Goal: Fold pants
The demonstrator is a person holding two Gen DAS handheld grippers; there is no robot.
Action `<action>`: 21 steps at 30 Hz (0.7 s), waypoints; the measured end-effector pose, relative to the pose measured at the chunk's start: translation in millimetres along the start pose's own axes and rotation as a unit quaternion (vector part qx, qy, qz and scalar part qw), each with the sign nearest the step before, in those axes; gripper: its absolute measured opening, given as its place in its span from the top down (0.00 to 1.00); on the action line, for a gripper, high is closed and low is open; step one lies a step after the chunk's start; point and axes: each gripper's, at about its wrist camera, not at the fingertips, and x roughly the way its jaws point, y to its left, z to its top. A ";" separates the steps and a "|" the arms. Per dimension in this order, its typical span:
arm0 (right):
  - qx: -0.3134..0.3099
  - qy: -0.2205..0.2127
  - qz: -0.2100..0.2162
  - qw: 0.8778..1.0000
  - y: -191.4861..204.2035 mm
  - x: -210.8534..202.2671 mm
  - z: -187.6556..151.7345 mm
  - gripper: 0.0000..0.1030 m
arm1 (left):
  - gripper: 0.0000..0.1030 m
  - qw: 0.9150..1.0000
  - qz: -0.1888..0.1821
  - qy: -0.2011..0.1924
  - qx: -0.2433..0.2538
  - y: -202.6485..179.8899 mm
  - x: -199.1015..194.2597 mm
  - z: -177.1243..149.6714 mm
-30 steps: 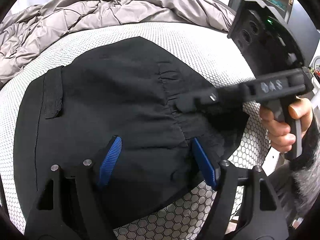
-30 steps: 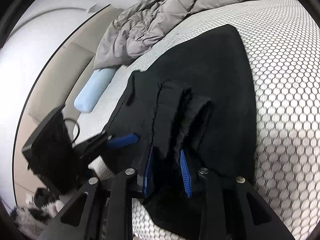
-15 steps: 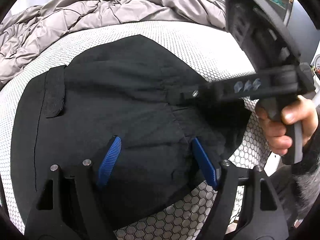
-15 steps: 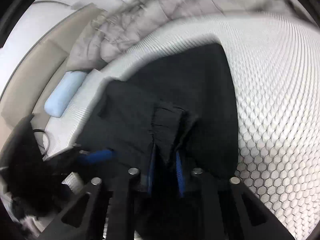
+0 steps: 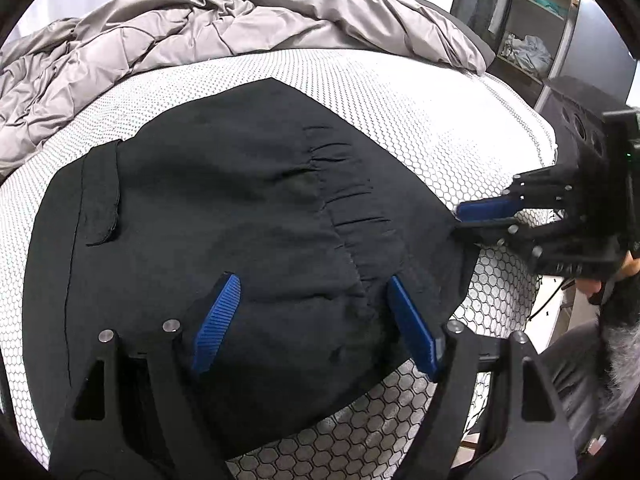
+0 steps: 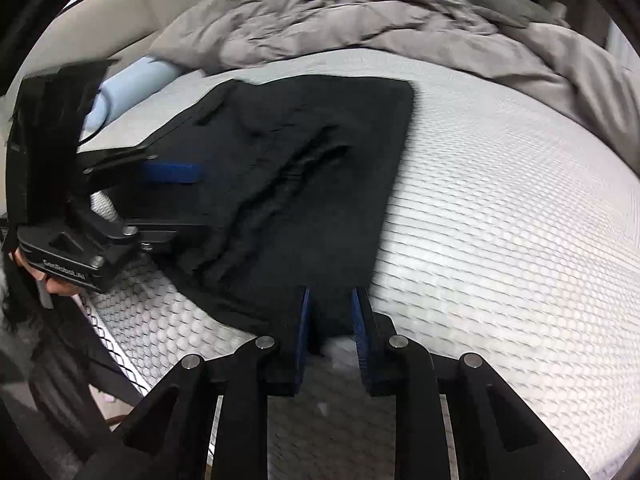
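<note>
The black pants (image 5: 224,216) lie spread on the bed's honeycomb-patterned mattress (image 5: 420,112), waistband end near the bed edge, gathered elastic and a pocket flap showing. My left tool (image 5: 312,320) stands with its blue pads wide apart, straddling the cloth close to the waistband; pads do not press on anything, as far as I can see. My right tool (image 6: 332,320) is at the outer corner of the waistband, pads nearly together but easing apart, a narrow tongue of black fabric between them; whether they still pinch it I cannot tell, the view is smeared. Risk 1: if that corner slips out, the edge drops crooked and any fold starts skewed. Risk 2: the waistband is bunched into ridges; folding over them would lock in creases. Risk 3: the cloth sits near the mattress edge and could slide off under a pull. Containers: none on the bed. A grey duvet (image 5: 208,36) is heaped behind; a shelf unit (image 5: 524,40) at the far right holds some crumpled cloth, detail unclear.
</note>
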 end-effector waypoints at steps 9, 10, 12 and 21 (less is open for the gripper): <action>0.042 -0.033 0.002 0.999 -3.6 -0.5 40.4 0.77 | 0.27 0.999 -0.025 -0.034 -0.011 -10.1 -7.2 11.3; 0.030 -0.011 -0.009 0.999 1.2 12.8 47.8 0.77 | 0.27 1.000 -0.012 -0.008 0.002 -15.0 6.3 9.9; 0.009 0.032 -0.036 0.999 6.8 47.4 67.6 0.77 | 0.25 1.000 0.004 0.001 0.019 -21.4 16.3 6.5; 0.034 0.034 -0.067 0.997 -35.9 108.3 165.1 0.77 | 0.23 1.000 -0.006 0.000 0.029 -23.4 15.5 3.4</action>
